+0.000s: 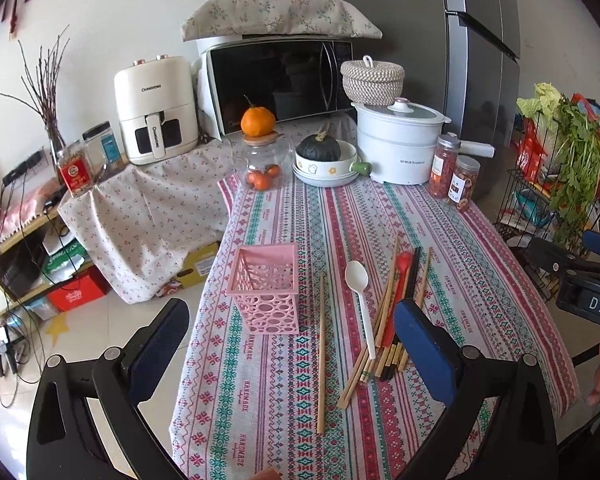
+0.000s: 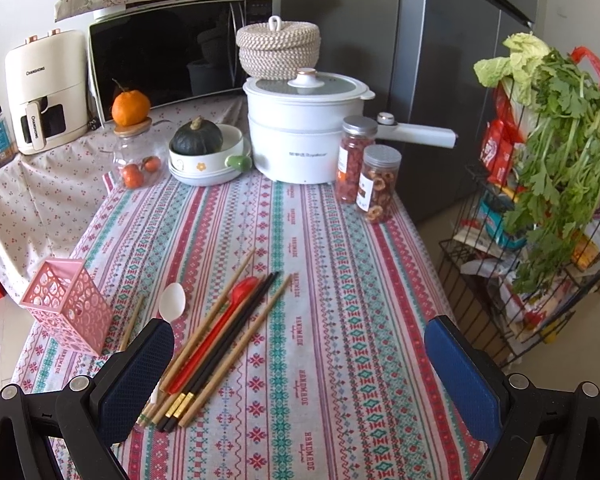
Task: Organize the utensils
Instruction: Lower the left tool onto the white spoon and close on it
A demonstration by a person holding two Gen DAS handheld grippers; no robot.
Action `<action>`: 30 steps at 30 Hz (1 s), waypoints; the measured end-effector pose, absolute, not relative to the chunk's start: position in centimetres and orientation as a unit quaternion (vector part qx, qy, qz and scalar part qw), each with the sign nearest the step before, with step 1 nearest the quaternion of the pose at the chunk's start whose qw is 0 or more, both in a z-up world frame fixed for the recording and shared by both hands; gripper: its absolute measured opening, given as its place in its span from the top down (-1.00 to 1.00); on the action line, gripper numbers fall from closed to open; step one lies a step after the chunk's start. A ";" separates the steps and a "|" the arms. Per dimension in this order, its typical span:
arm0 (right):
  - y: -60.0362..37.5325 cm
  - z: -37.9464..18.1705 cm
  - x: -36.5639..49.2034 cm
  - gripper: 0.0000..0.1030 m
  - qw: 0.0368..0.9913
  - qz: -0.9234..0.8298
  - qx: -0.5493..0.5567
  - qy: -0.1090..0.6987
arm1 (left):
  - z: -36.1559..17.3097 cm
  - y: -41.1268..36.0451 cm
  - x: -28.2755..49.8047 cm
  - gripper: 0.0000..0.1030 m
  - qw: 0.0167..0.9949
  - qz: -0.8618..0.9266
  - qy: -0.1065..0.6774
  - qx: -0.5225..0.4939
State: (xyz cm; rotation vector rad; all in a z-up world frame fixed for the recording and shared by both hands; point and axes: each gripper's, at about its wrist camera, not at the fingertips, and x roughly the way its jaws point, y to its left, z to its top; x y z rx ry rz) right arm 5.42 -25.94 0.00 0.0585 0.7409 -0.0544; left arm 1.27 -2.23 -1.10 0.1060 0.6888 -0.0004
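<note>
A pink perforated utensil holder stands upright and looks empty on the patterned tablecloth. To its right lie a single wooden chopstick, a white spoon, and a pile of wooden chopsticks, a red spoon and black chopsticks. My left gripper is open above the table's near edge. My right gripper is open, above the table right of the pile.
At the table's far end stand a glass jar with oranges, a bowl holding a dark squash, a white electric pot and two snack jars. A wire rack with greens stands right of the table.
</note>
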 end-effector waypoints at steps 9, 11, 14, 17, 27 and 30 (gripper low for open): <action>-29.2 -2.4 13.5 -1.00 0.882 -0.018 0.104 0.459 | -1.1 -5.8 8.7 -1.00 0.890 -0.101 0.442 0.052; -30.0 -3.8 14.6 -1.00 0.874 -0.009 0.128 0.469 | -1.6 -6.5 11.0 -0.99 0.878 -0.107 0.464 0.041; -30.9 -6.4 16.0 -0.78 0.847 0.004 0.160 0.506 | -3.3 -8.1 15.0 -0.83 0.852 -0.114 0.509 0.043; -31.7 -8.6 17.1 -0.66 0.826 0.014 0.189 0.531 | -6.0 -9.4 19.0 -0.57 0.825 -0.102 0.554 0.052; -34.1 -12.2 18.7 -0.56 0.788 0.022 0.233 0.569 | -14.8 -10.5 27.2 -0.09 0.758 -0.045 0.649 0.034; -34.8 -12.5 18.9 -0.56 0.786 0.020 0.236 0.571 | -16.4 -10.2 28.3 -0.08 0.741 -0.029 0.671 0.020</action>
